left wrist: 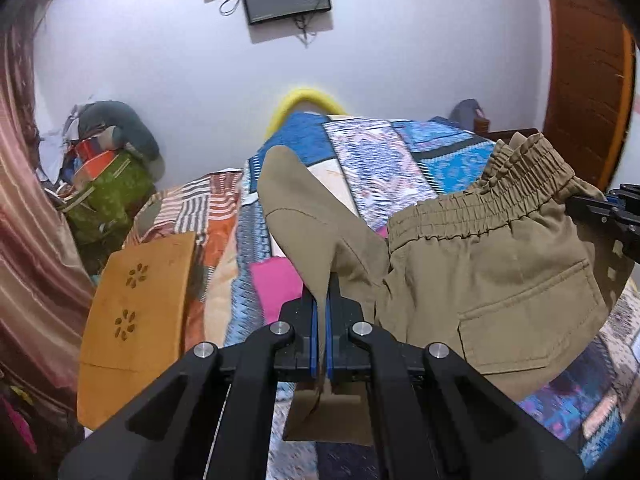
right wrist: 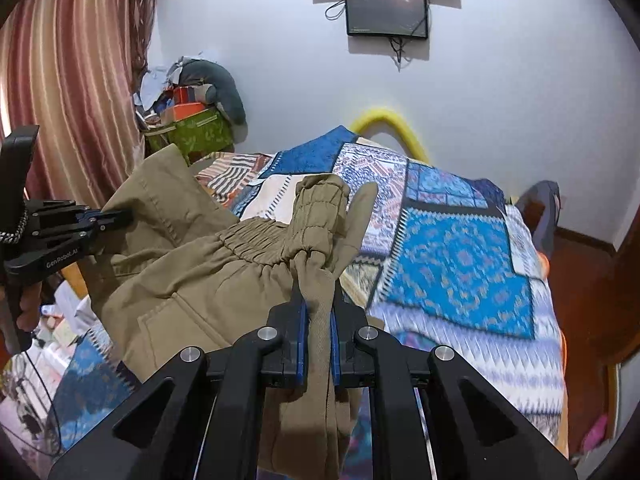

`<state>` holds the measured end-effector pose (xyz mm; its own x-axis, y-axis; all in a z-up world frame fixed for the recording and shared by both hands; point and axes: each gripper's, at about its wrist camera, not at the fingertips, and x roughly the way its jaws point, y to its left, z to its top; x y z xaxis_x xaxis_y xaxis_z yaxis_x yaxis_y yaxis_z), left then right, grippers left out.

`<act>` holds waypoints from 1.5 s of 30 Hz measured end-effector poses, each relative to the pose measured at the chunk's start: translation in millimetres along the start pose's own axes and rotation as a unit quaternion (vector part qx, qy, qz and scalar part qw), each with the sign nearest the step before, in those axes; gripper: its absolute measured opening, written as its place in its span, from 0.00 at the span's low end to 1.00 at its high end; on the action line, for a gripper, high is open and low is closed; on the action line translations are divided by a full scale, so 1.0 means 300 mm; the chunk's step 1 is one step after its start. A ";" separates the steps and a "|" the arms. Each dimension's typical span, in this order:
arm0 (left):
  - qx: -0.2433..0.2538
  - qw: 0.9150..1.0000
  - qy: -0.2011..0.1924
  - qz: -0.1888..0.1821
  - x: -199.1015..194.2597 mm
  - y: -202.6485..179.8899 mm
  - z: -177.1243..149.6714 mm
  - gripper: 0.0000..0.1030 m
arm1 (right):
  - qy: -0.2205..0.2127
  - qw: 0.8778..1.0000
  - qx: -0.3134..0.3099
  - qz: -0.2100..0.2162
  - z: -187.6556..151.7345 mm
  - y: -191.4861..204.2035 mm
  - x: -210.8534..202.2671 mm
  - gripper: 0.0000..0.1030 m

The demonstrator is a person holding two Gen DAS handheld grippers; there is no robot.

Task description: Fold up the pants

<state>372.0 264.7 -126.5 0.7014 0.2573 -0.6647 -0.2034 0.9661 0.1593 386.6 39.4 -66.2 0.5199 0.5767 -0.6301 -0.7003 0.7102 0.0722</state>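
Observation:
The khaki pants [left wrist: 500,272] hang in the air above the bed, elastic waistband up and a back pocket facing the left wrist view. My left gripper [left wrist: 322,300] is shut on a corner of the pants cloth, which sticks up between the blue pads. My right gripper [right wrist: 319,304] is shut on the gathered waistband end of the pants [right wrist: 224,280]. The right gripper [left wrist: 588,204] shows at the right edge of the left wrist view, pinching the waistband. The left gripper [right wrist: 116,216] shows at the left of the right wrist view, holding the other end.
A bed with a blue patchwork quilt [right wrist: 460,264] lies below and ahead. A yellow curved headrest [left wrist: 308,100] sits at its far end against the white wall. An orange wooden board [left wrist: 132,320] stands on the left. Piled bags [left wrist: 112,176] and a striped curtain [right wrist: 68,80] are at left.

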 end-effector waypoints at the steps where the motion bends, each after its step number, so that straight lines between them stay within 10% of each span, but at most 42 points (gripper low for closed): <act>1: -0.002 1.000 0.002 0.003 0.022 0.011 0.005 0.02 | 0.000 1.000 -0.005 -0.003 0.011 0.006 0.026 0.08; 13: -0.043 0.996 0.060 0.041 0.406 0.167 -0.066 0.02 | 0.031 0.999 -0.027 -0.016 0.028 0.072 0.386 0.08; 26: -0.121 0.972 0.201 -0.030 0.668 0.320 -0.281 0.08 | 0.152 0.988 -0.001 0.018 -0.086 0.011 0.578 0.12; 38: -0.082 0.974 0.211 0.018 0.610 0.301 -0.304 0.15 | 0.182 0.983 0.004 -0.015 -0.122 -0.022 0.532 0.50; 45: -0.036 0.978 0.201 0.043 0.443 0.221 -0.291 0.15 | 0.156 0.988 -0.003 -0.010 -0.124 0.015 0.375 0.50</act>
<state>392.0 360.9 -268.0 0.3572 0.2939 -0.8866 -0.3073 0.9333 0.1857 423.7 92.5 -165.7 0.3579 0.4095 -0.8392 -0.6944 0.7175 0.0540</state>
